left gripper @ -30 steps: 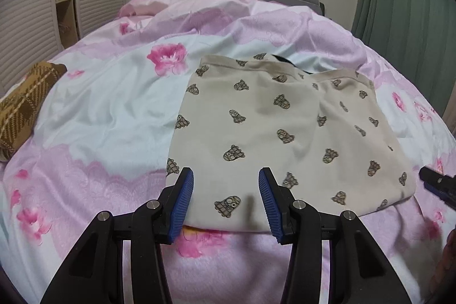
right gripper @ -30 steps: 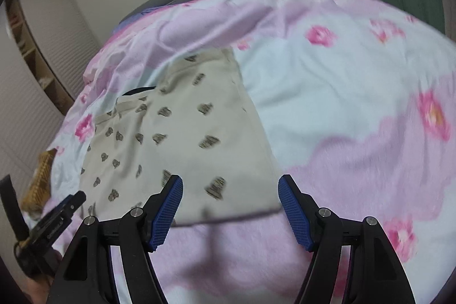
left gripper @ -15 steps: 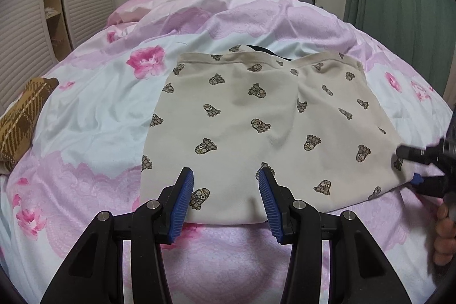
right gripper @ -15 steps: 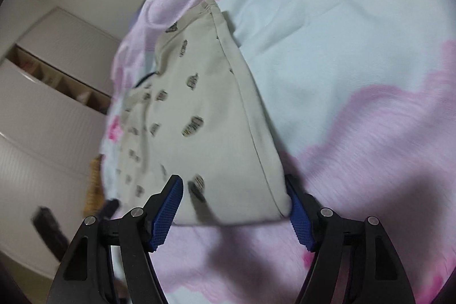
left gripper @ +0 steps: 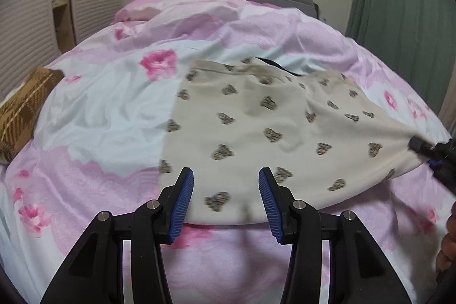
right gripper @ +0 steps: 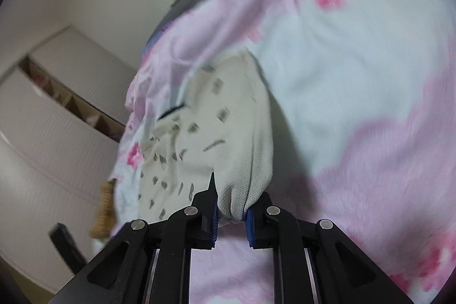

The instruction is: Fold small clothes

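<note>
Beige patterned garment [left gripper: 256, 138] lies spread on the pink and pale-blue floral bedspread [left gripper: 108, 116], its near hem just in front of the left tongs [left gripper: 225, 198], whose 2 blue-padded fingers are spread apart over the cloth and pinch nothing. Right tongs [right gripper: 231, 214] are pressed together on the garment's right corner, which is drawn up taut from the bedspread while the rest lies flat. A brown plaid cloth [left gripper: 22, 116] sits at the far left edge of the bed, well apart from the garment.
</note>
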### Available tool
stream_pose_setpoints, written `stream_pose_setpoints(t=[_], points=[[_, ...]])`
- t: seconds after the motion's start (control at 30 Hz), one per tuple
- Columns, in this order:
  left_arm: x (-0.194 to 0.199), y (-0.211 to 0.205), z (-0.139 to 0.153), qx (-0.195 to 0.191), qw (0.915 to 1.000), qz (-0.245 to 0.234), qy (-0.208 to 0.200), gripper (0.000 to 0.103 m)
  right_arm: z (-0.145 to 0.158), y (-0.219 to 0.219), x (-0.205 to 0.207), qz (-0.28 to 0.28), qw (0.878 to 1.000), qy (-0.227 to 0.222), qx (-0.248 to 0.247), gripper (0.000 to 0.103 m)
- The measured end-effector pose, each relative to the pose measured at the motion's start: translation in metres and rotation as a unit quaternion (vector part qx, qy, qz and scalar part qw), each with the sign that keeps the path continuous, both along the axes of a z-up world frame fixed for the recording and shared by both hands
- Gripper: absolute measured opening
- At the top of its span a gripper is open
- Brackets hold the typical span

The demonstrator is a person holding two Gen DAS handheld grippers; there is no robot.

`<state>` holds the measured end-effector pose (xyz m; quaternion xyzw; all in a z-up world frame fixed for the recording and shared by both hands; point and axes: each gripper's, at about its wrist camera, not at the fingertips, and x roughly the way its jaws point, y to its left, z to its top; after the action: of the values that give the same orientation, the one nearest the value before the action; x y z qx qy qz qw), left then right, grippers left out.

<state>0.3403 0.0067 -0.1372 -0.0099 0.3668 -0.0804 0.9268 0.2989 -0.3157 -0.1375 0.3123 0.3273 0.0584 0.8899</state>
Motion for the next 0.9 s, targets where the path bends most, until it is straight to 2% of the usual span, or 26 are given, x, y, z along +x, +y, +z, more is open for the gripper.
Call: stream_pose_setpoints(t=[0.13, 0.2, 0.3, 0.4, 0.47, 0.57, 0.63, 0.73, 0.77, 0.8, 0.9], points=[[0.0, 0.032, 0.01, -0.018, 0.9994, 0.029, -0.004, 0.047, 0.051, 0.049, 0.012, 0.033, 0.992, -0.048, -0.112, 0.015], [-0.002, 0.049, 0.015, -0.023, 0.9988, 0.042, -0.009, 0.047, 0.069, 0.084, 0.024, 0.069, 0.982, -0.068, -0.162, 0.015], [-0.006, 0.075, 0.024, -0.019, 0.9978, 0.061, -0.02, 0.047, 0.079, 0.143, 0.046, 0.135, 0.966, -0.083, -0.205, 0.015], [-0.011, 0.103, 0.03, -0.008, 0.996, 0.084, -0.031, 0.047, 0.067, 0.209, 0.063, 0.209, 0.947, -0.083, -0.229, 0.015], [-0.012, 0.118, 0.03, -0.006, 0.995, 0.094, -0.031, 0.047, 0.044, 0.256, 0.073, 0.262, 0.931, -0.063, -0.246, 0.015], [-0.014, 0.14, 0.024, -0.007, 0.9939, 0.107, -0.022, 0.047, 0.006, 0.298, 0.076, 0.304, 0.914, -0.03, -0.268, 0.015], [-0.015, 0.149, 0.018, -0.01, 0.994, 0.108, -0.014, 0.047, -0.017, 0.308, 0.084, 0.311, 0.913, -0.007, -0.264, 0.016], [-0.016, 0.152, 0.011, -0.014, 0.9944, 0.105, -0.007, 0.047, -0.032, 0.309, 0.084, 0.324, 0.911, 0.022, -0.254, 0.023], [-0.016, 0.151, 0.009, -0.014, 0.9946, 0.102, -0.006, 0.047, -0.032, 0.308, 0.082, 0.333, 0.909, 0.026, -0.249, 0.033], [-0.015, 0.148, 0.008, -0.012, 0.995, 0.099, -0.006, 0.047, -0.03, 0.305, 0.078, 0.339, 0.907, 0.024, -0.247, 0.037], [-0.014, 0.139, 0.011, -0.014, 0.9961, 0.086, -0.013, 0.047, -0.011, 0.288, 0.06, 0.334, 0.911, -0.002, -0.241, 0.04]])
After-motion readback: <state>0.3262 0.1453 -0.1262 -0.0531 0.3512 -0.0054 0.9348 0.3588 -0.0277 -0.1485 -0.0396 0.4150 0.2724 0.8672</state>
